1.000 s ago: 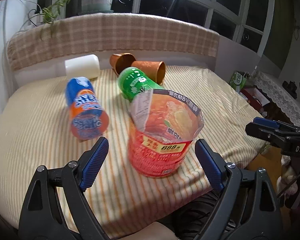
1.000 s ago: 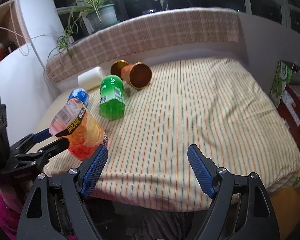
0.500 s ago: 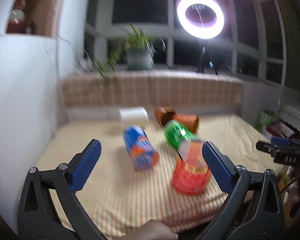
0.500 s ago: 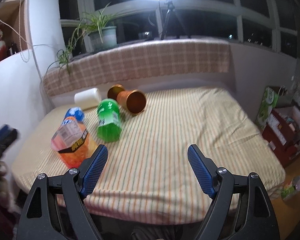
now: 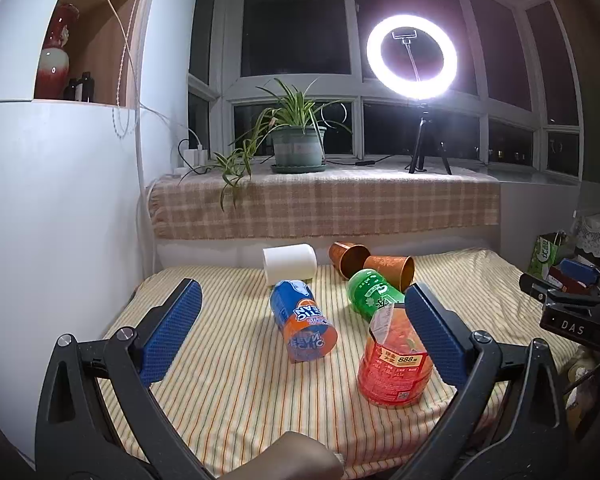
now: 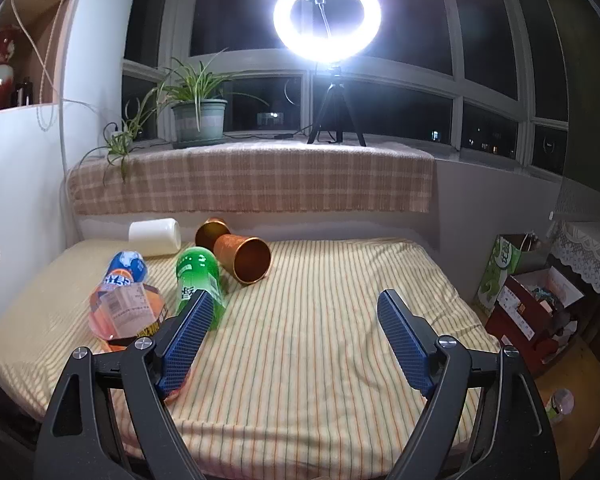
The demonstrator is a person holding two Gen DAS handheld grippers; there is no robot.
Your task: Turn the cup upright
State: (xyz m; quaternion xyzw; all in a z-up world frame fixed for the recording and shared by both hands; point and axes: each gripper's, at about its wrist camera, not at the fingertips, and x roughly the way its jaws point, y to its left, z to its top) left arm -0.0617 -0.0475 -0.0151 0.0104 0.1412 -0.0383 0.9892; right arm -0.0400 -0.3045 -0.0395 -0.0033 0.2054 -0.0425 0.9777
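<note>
Left wrist view, nearest item: left gripper (image 5: 298, 334), jaws spread wide, nothing held. Right gripper (image 6: 292, 334) is likewise seen wide apart and empty in the right wrist view.

Red cup (image 5: 396, 364): instant-noodle type, set upright on the striped bed (image 5: 228, 392) near its front edge, lid flap peeled up at the rim. It is judged already righted. It is partly hidden by the right-hand pad of the left gripper.

Blue cup (image 5: 302, 330): laid on its side just behind, mouth toward the camera. Green cup (image 5: 374, 294): on its side, just beside the red cup and behind it. Both are judged light, thin-walled and easily crushed; the printed sleeves may be slippery. A hold across the mid-body, with gentle pressure, is judged safest; the rim is best avoided.

White cup (image 5: 290, 262): on its side near the headboard. Two brown cups (image 5: 390, 268): on their sides, touching each other; these look stiffer.

Farther: checked cloth (image 5: 324, 208) on the sill, potted plant (image 5: 298, 146), ring light (image 5: 412, 58) on a tripod.
</note>
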